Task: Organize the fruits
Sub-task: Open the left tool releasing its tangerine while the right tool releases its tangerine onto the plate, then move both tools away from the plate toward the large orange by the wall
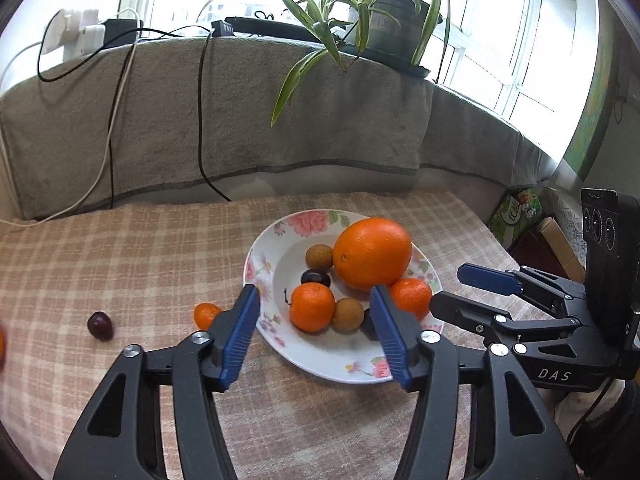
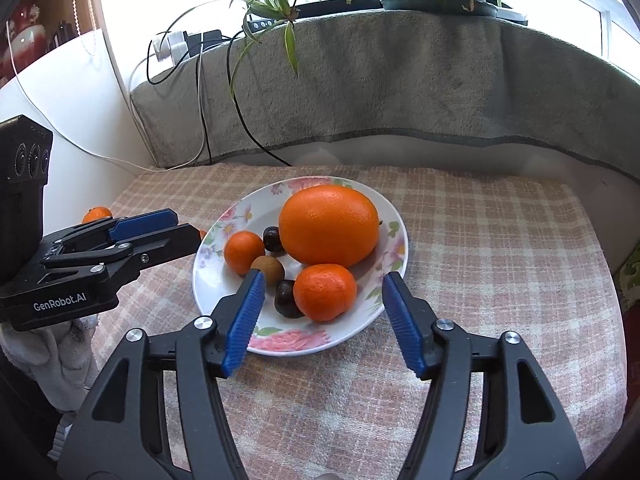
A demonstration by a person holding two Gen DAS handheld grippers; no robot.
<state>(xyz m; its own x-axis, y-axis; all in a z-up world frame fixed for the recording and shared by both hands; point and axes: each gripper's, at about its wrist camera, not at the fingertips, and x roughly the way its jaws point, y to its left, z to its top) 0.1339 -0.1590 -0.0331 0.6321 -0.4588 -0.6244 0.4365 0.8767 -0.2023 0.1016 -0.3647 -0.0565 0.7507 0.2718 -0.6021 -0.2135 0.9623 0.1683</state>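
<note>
In the left wrist view the left tool (image 1: 314, 312) is spread wide and holds nothing; its two blue fingers hang above the near rim of the flowered plate (image 1: 320, 364), and I cannot tell if they touch it. In the right wrist view the right tool (image 2: 322, 294) is also spread wide and empty, over the near part of the same plate. The fruits not yet collected lie on the checked cloth of the table to the left of the plate: a small mandarin (image 1: 206, 315) just beside the plate's left rim and close to the left finger of the left tool, and farther left a dark cherry (image 1: 100, 326), well apart from the plate. Both are round, so no long axis matters. The left tool is the nearer one, and I judge it should swing a little to the left for the mandarin. Farther away, the plate already carries a big orange (image 1: 372, 254), two mandarins, two brown longans and some dark cherries.
</note>
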